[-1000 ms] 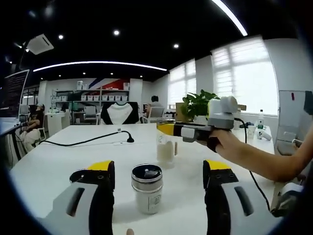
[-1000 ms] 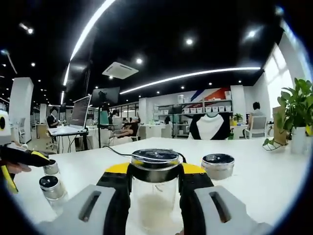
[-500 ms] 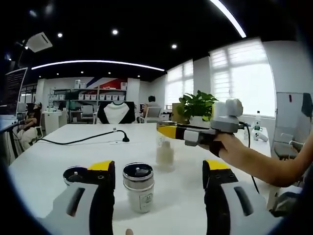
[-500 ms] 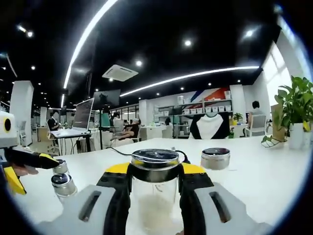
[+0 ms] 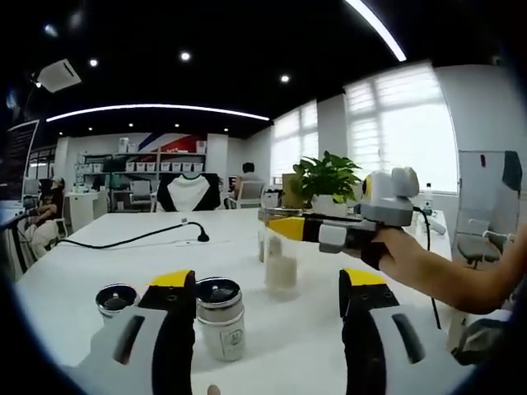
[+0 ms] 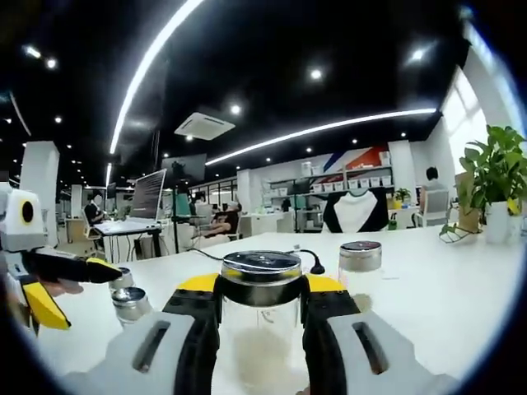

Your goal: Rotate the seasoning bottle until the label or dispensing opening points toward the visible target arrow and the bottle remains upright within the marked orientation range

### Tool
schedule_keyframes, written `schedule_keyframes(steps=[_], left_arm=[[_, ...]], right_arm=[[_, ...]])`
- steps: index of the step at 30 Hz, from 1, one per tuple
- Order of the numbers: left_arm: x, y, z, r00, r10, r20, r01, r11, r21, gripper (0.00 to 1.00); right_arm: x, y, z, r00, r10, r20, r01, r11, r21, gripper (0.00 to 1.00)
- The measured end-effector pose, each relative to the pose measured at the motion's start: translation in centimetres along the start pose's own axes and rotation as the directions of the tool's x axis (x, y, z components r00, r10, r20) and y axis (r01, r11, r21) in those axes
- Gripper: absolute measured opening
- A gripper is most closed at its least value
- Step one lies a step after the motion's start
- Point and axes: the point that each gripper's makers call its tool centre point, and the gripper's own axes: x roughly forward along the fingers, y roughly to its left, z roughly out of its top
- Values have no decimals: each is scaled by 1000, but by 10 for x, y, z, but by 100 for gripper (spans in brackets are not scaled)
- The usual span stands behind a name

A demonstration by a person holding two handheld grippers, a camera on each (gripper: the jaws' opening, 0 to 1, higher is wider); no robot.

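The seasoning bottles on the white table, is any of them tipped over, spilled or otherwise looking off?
Nothing stands out. The glass bottle stands upright between the right gripper's jaws, lid on, its pale contents inside. The labelled bottle and the small jar also stand upright on the table, with no spill visible.

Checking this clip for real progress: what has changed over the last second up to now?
The right tongs stay shut on the clear seasoning bottle, upright all along. Around it the small jars and the lidded jar slide rightward in the right gripper view, which suggests the tongs and bottle are swinging. The left tongs remain open and empty; the labelled jar drifts toward their left jaw. Nothing was taken or released.
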Motion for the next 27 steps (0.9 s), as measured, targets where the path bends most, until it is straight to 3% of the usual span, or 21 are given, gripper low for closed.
schedule_keyframes(steps=[13, 27], left_arm=[[17, -25, 1, 996, -87, -24, 89, 991, 101, 74], [48, -55, -15, 979, -185, -83, 197, 965, 170, 74]], right_arm=[[-26, 15, -3, 1000, 14, 10, -14, 1000, 21, 35], [-44, 31, -2, 999, 45, 10, -45, 999, 25, 35]])
